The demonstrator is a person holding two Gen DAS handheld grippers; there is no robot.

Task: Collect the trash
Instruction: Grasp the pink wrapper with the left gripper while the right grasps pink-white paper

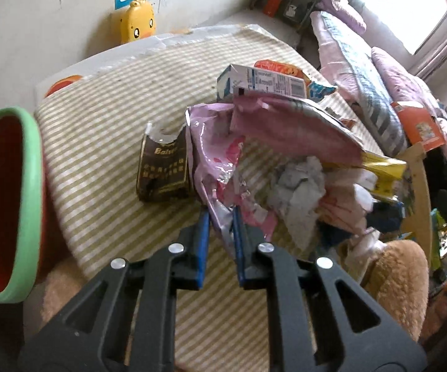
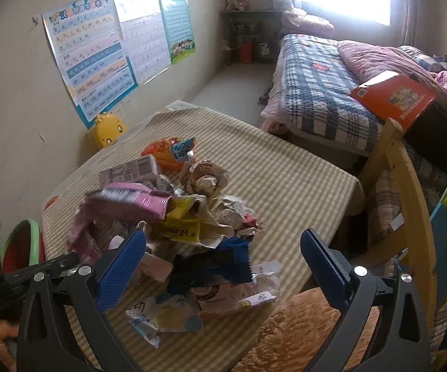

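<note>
Two grippers over a striped table [image 2: 285,167]: left gripper [image 1: 220,217] pinches a pink wrapper [image 1: 214,155]; right gripper [image 2: 223,248] gapes wide, empty.

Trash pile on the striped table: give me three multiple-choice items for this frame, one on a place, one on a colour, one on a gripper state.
1. Where is the red bin with the green rim?
A. On the bed
B. At the table's left edge
C. Under the window

2. What colour is the wrapper between the left gripper's fingers?
A. Pink
B. Green
C. Black

3. How does the right gripper stand?
A. Shut on a carton
B. Shut on nothing
C. Open

Answers:
1 B: the bin stands beside the left edge of the table.
2 A: the left gripper pinches a pink wrapper.
3 C: the right gripper has its fingers wide apart over the trash pile.
</note>
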